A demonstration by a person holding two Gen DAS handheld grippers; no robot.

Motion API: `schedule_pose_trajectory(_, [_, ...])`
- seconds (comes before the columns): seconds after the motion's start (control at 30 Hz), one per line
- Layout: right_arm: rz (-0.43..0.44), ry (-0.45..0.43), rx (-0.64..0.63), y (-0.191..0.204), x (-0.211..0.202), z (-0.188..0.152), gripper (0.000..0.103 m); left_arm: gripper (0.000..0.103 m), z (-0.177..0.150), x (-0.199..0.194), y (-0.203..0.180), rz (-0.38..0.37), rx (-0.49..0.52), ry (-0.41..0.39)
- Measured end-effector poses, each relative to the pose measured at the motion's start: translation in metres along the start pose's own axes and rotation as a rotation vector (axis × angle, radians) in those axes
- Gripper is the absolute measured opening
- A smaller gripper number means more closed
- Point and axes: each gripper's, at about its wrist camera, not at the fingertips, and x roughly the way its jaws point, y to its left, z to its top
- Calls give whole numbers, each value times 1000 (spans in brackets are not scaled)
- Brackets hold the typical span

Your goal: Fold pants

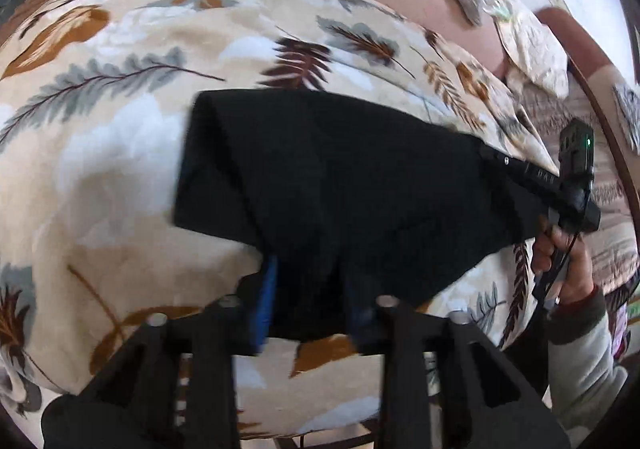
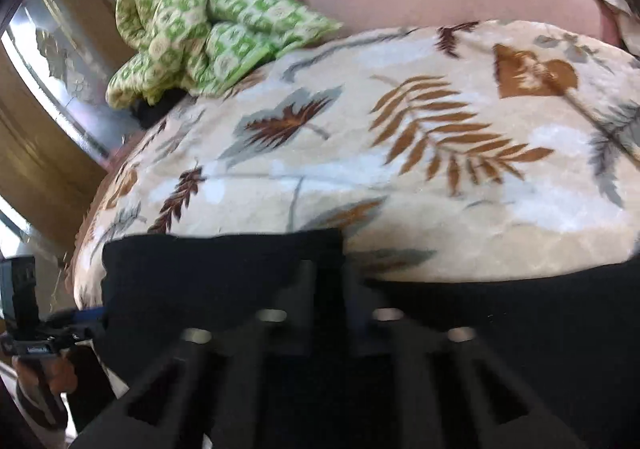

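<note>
Pinching the near edge of the black pants [image 1: 328, 185], the left gripper [image 1: 308, 305] is clamped on them. The right gripper [image 2: 326, 289] is gripping their other end. The pants are hanging just above the leaf-print blanket [image 1: 120, 121]. Farther back, a green patterned cloth [image 2: 208, 25] is sitting at the bed's far edge.

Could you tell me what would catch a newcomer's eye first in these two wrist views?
The black pants stand out most, a dark folded slab on the pale leaf-print bedspread, filling the middle of the left wrist view. Both grippers grip them: the left gripper at the near edge, the right gripper at the right-hand corner. Behind, at the bedspread's far edge, lies a crumpled green patterned cloth.
</note>
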Motion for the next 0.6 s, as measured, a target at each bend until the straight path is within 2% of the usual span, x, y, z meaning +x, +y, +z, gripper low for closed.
schedule_pose_trajectory(0.1, [74, -20, 59, -13, -6, -1, 8, 11, 7, -8, -12, 16, 58, -30])
schedule_pose_trajectory(0.37, [90, -101, 40, -5, -28, 13, 6, 10, 55, -41, -17, 71, 133, -177])
schedule_pose_trajectory(0.4, [92, -115, 39, -3, -30, 15, 6, 10, 57, -37, -12, 75, 132, -168])
schedule_pose_trajectory(0.47, [100, -128, 56, -3, -28, 17, 6, 10, 54, -16, -1, 88, 98, -94])
schedule_pose_trajectory(0.53, [81, -85, 62, -3, -10, 14, 7, 11, 47, 1, 6, 112, 84, -54])
schedule_pose_trajectory(0.57, [69, -69, 60, -3, -2, 12, 8, 14, 43, 6, 12, 115, 65, -45])
schedule_pose_trajectory(0.6, [62, -55, 66, -4, 5, 10, 14, 21, 40, 6, 14, 115, 51, -49])
